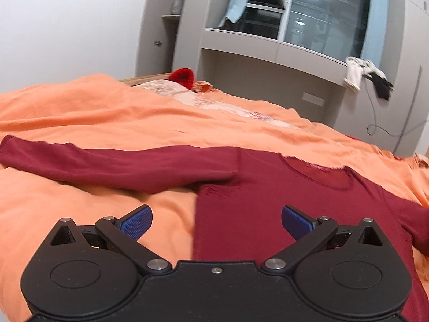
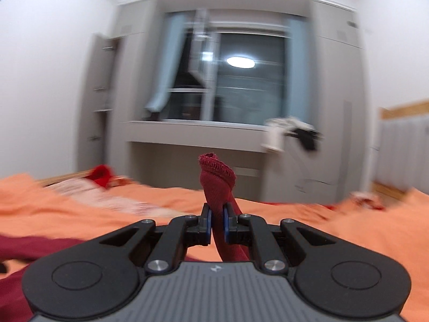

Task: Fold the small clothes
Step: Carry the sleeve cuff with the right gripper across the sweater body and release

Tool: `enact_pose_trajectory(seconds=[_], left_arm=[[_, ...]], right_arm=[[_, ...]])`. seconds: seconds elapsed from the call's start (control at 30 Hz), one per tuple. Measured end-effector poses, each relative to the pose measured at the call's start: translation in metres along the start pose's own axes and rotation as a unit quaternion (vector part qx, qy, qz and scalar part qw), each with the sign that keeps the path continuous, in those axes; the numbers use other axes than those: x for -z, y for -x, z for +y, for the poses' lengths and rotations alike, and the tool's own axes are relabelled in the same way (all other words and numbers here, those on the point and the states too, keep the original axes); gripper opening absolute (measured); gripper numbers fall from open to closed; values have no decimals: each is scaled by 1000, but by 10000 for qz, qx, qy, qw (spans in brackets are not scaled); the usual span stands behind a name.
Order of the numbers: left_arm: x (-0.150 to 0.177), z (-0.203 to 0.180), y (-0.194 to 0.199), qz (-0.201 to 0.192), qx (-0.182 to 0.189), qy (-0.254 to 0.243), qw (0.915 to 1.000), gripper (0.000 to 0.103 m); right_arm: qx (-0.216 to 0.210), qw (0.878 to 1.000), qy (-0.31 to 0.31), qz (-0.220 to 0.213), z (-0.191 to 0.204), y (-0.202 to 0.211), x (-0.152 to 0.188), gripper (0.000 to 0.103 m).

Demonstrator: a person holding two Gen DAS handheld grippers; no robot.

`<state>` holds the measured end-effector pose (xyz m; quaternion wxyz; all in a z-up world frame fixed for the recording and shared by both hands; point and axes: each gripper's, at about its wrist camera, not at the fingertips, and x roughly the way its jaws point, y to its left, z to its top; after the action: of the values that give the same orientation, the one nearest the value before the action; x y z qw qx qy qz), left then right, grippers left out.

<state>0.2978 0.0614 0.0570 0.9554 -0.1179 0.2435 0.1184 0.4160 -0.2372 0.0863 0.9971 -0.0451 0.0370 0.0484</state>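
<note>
A dark red long-sleeved shirt (image 1: 268, 201) lies flat on the orange bed cover (image 1: 80, 112). Its left sleeve (image 1: 107, 163) stretches out to the left, and its neckline (image 1: 316, 171) faces away. My left gripper (image 1: 216, 222) is open and empty, just above the shirt's left side edge. In the right wrist view, my right gripper (image 2: 217, 226) is shut on the shirt's other sleeve (image 2: 217, 182), with the cuff sticking up above the fingers. That view is blurred.
A patterned pale cloth (image 1: 214, 104) and a red knitted item (image 1: 183, 76) lie at the far side of the bed. Beyond stand grey cabinets and a window ledge (image 1: 268, 43) with white and black clothes (image 1: 367, 76) hanging off it.
</note>
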Motion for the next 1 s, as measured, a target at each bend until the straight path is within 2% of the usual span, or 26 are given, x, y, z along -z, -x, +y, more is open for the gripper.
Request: enact_pose_trajectory(seconds=[0.17,0.3,0.4,0.53,0.63,0.7,0.8,0.9,1.0], left_arm=[[-7,26,-5,78,-321,604,9976,102],[-11,40,-4,27,-448,788,9959,102],[-12,46,-4,26,-478,837,9953,102],[-12,51,-4,30,-509,854,9950,102],[-11,50,-6,41,-513,854,9950,102],[-10,48,-7,54,-490,820,9954,102],[-9,42,-9,73,-394,732,9965,102],[-7,37,-10,92,-117,614,9980,102],[-4,28,-12,187,226,467,9985,102]], right_arm=[[-897,9932,722,183,82,-13,21,10],[-1393,9763,1593,448,139,-10,47,10],[-1646,9628,2019,714,166,-8,69,10],[-1951,9477,2242,1161,176,-7,88,13],[-2216,9355,2445,1266,180,4,96,22],[-2377,9289,2548,1254,185,19,99,34],[-2736,9202,2491,1276,182,31,96,46],[-2982,9169,2307,1305,168,43,90,66],[-2915,9224,2182,1288,146,52,86,78]])
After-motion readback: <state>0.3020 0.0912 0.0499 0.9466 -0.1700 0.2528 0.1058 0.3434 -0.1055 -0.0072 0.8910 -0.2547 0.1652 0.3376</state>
